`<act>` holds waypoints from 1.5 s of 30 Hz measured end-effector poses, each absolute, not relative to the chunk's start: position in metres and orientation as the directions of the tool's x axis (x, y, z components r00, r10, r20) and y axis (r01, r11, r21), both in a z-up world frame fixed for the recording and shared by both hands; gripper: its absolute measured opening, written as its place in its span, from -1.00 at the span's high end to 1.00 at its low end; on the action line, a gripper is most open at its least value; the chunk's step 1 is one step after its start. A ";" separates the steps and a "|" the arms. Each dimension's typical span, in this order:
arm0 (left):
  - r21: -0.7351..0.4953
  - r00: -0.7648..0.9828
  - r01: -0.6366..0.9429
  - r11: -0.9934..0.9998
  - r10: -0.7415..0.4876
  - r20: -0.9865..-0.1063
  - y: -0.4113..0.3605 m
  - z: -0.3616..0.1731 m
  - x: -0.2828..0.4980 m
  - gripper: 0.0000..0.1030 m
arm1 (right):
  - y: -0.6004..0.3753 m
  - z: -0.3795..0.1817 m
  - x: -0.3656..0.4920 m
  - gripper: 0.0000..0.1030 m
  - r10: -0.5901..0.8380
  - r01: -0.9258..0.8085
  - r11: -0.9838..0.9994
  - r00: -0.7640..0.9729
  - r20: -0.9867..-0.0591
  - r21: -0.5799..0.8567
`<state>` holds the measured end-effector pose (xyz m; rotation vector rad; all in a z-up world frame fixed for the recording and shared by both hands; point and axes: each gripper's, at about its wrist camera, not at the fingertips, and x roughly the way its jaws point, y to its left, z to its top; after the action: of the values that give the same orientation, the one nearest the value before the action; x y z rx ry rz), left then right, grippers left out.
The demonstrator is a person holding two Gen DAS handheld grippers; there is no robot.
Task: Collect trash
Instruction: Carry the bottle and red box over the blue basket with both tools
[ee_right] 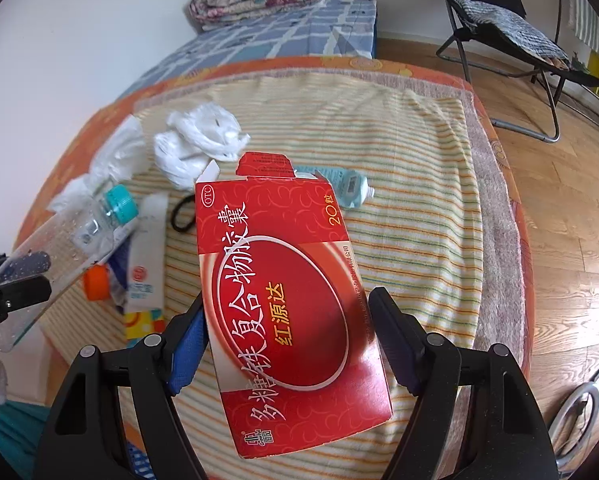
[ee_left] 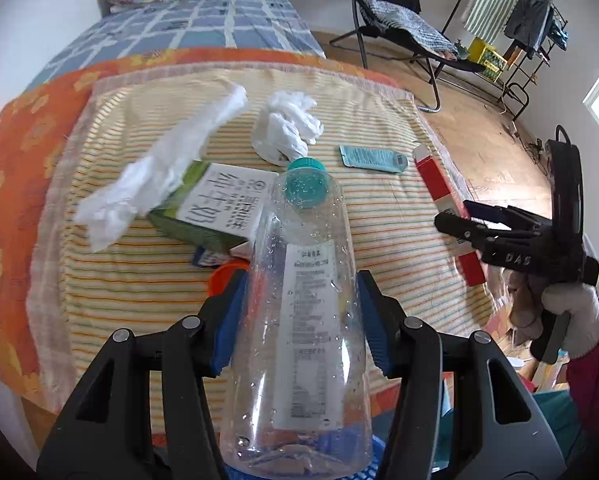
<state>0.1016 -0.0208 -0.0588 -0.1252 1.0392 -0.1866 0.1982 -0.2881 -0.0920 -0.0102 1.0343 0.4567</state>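
over the striped towel (ee_left: pixel 379 208) the left claw (ee_left: pixel 299 320) holds a clear bottle (ee_left: pixel 299 312) with a green cap. its blue pads (ee_left: pixel 229 320) press on both sides of the bottle, and the bottle is up off the towel, with drops of water inside it.

over the right side of the towel the right claw (ee_right: pixel 287 344) holds a red box (ee_right: pixel 291 304) with its top flap open. the pads squeeze the box on both sides, and the box is lifted off the towel too. a hand in a white glove (ee_left: pixel 575 320) grips that claw's handle.

still on the towel: a long white tissue (ee_left: pixel 159 168) toward the far left, lying partly on a green and white carton (ee_left: pixel 211 208). a bunched white bag (ee_left: pixel 291 128) sits near the far middle. a small blue packet (ee_left: pixel 373 158) lies to the right of the bag. an orange cap (ee_right: pixel 95 276) peeks out near the carton, close to the bottle.

the towel lies on an orange flower blanket (ee_left: pixel 11 184).
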 end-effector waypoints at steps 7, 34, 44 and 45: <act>-0.161 0.515 0.128 0.979 -0.205 -0.832 -0.003 -0.045 0.051 -0.06 | -0.277 -0.063 0.162 -0.49 0.405 -0.432 0.880 0.462 -0.789 0.199; -0.224 0.438 0.110 0.968 -0.249 -0.864 0.011 -0.106 -0.096 -0.07 | -0.216 -0.074 -0.011 -0.49 0.563 -0.597 0.756 0.382 -0.733 0.270; -0.197 0.353 0.072 0.978 -0.210 -0.912 0.012 -0.148 -0.103 -0.08 | -0.195 -0.111 -0.039 -0.49 0.558 -0.631 0.717 0.264 -0.787 0.297; -0.193 0.346 0.067 0.979 -0.205 -0.915 0.013 -0.151 -0.102 -0.08 | -0.193 -0.114 -0.041 -0.49 0.556 -0.633 0.714 0.251 -0.792 0.300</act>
<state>-0.1022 0.0133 -0.1508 -0.1293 1.2050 -0.1772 -0.0410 -0.1931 -0.1143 -0.0860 1.0389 0.8103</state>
